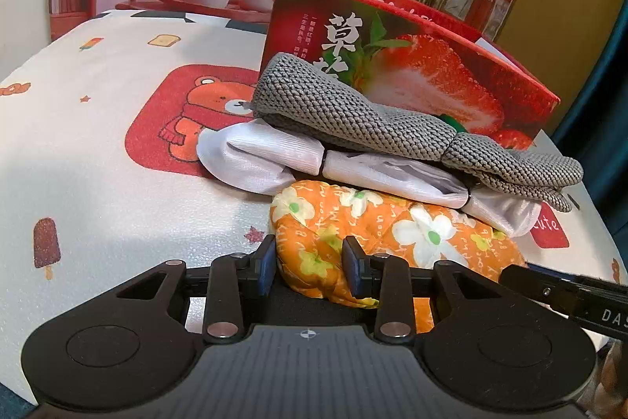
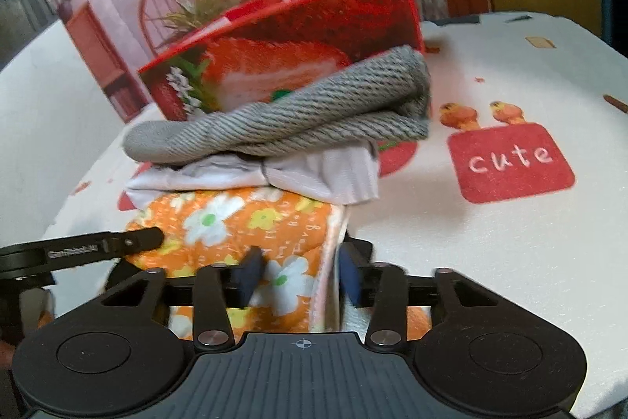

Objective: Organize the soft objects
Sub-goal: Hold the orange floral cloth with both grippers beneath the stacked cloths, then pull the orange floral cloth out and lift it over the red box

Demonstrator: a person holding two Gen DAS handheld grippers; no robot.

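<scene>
- The orange floral cushion (image 1: 353, 242) sits at the bottom of a stack on the cartoon tablecloth (image 1: 98, 163), with a white cloth bundle (image 1: 298, 160) on it and a grey knit cloth (image 1: 353, 112) on top.
- The left gripper (image 1: 308, 262) is pinched on the cushion's near corner.
- The right gripper (image 2: 300, 277) looks clamped on the cushion's other edge, though that view is blurry, so not 100% sure.
- The red strawberry box (image 1: 431, 65) stands right behind the pile, looks like it's touching.
- Seems like the whole stack's about to get lifted. Next move needs both hands rising level so the top layers don't slide.
</scene>
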